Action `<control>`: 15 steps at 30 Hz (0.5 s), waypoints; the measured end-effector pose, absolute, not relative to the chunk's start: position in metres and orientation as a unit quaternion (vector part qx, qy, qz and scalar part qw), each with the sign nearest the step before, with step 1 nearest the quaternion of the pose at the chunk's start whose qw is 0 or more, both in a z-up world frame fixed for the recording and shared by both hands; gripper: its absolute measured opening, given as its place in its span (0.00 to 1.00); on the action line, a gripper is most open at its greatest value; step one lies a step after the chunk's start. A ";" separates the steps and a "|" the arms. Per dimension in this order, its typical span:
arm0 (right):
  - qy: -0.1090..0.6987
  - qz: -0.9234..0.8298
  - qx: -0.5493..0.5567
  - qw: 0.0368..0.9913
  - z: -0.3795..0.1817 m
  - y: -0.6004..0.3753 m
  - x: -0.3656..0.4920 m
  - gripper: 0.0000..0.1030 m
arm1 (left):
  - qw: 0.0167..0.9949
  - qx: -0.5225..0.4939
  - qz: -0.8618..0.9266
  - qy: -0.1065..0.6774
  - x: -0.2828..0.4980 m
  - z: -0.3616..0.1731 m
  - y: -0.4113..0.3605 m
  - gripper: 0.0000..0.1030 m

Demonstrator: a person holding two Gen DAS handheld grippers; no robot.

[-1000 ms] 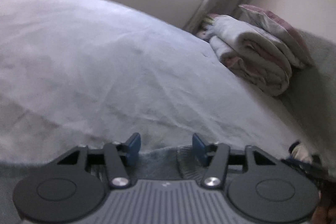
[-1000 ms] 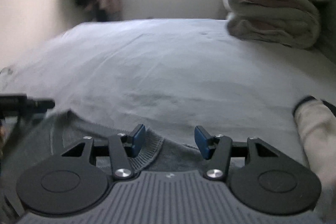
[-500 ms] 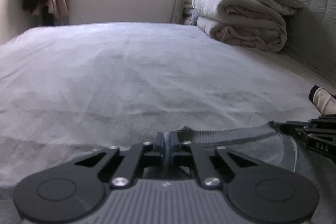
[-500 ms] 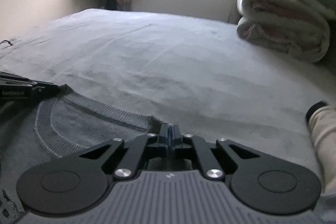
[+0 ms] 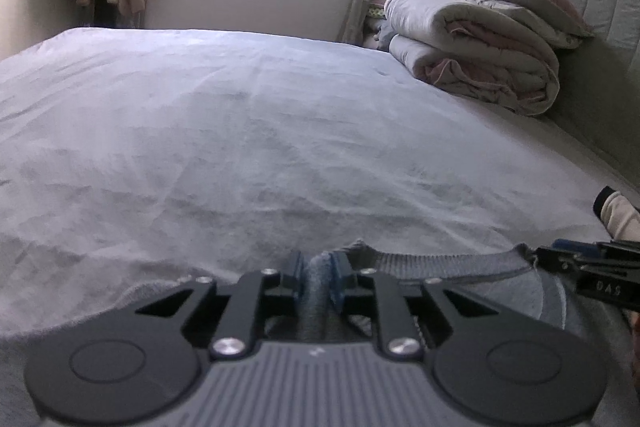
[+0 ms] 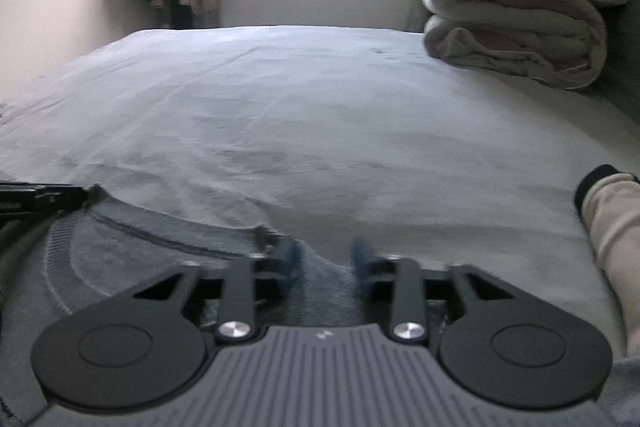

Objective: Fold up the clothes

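Jaws of left hand-held gripper [image 5: 318,277] reopen slightly, grey knitted sweater's [image 5: 460,263] collar bunched between; right hand-held gripper [image 6: 325,263], at 3 o'clock, reopens wider, releasing it.

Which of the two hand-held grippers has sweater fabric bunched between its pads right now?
The left hand-held gripper: grey knit sweater fabric fills its narrow gap. The right hand-held gripper stands wider, pads clear.

Grey knit sweater [image 5: 448,263], laid on the bed.
Ribbed neckline faces up and away, stretched sideways in a shallow curve; one fold of fabric near the collar stands bunched upright; the body lies flat at the near edge.
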State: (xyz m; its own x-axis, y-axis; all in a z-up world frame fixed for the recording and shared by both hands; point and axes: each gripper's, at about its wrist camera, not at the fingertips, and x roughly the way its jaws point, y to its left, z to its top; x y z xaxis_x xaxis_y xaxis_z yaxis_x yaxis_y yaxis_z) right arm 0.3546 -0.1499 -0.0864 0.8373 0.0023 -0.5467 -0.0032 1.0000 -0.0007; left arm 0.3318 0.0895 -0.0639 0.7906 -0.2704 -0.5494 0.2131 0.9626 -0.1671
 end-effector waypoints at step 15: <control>0.305 0.027 0.152 0.940 -0.016 -0.120 0.315 0.72 | 0.938 -0.072 -0.165 0.295 0.330 -0.063 0.089 0.57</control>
State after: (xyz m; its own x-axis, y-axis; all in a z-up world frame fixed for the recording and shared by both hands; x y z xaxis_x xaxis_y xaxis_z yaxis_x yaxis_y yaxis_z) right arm 0.3148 -0.1196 -0.0165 0.8125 0.1439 -0.5650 0.0411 0.9525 0.3018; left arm 0.3297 0.0893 -0.0633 0.7714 -0.3515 -0.5304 0.2669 0.9355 -0.2317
